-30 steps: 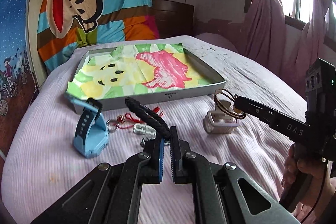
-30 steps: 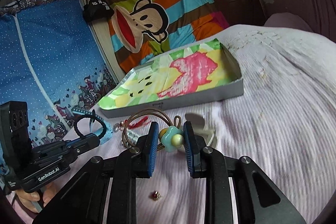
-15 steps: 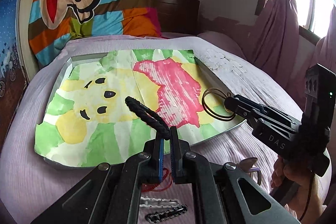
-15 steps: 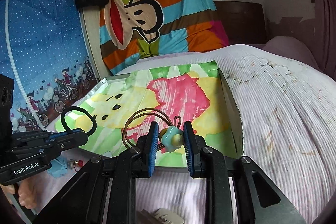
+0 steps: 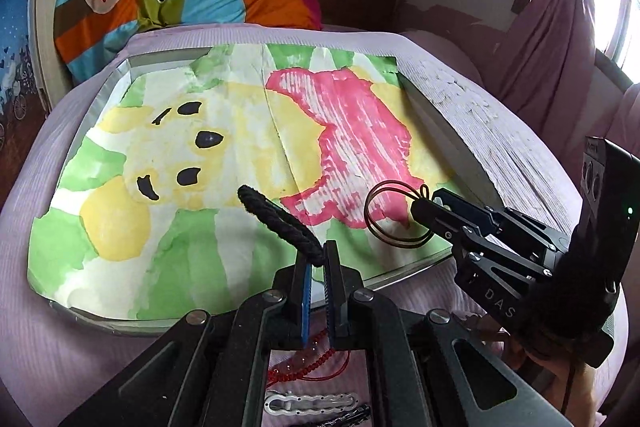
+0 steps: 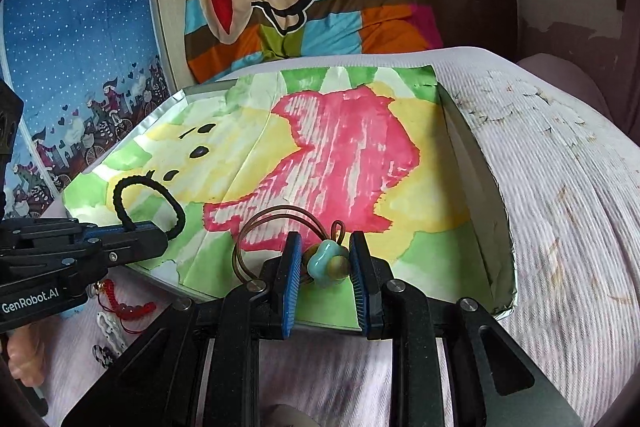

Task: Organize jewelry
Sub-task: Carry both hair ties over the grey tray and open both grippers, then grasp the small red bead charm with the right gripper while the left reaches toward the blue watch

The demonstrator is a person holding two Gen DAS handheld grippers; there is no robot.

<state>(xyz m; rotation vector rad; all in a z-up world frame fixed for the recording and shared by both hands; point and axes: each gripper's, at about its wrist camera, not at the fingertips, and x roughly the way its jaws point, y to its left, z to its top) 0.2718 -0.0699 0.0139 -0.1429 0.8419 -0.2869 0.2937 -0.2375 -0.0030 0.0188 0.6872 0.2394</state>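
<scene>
Both grippers have swung from the bed clutter to above the shallow silver tray (image 5: 448, 143) lined with painted paper, so release looks near. Left gripper (image 5: 316, 267) pinches a braided black hair loop (image 5: 280, 219) at centre frame; right gripper (image 6: 325, 263) clamps a brown elastic tie (image 6: 256, 227) with turquoise beads (glossy, hard).

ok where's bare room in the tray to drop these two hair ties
The whole tray floor is bare: drop the black hair tie over the yellow-green left part and the brown hair tie on the pink patch by the right wall. It is crowded only outside the near rim, around the red bead string.
</scene>
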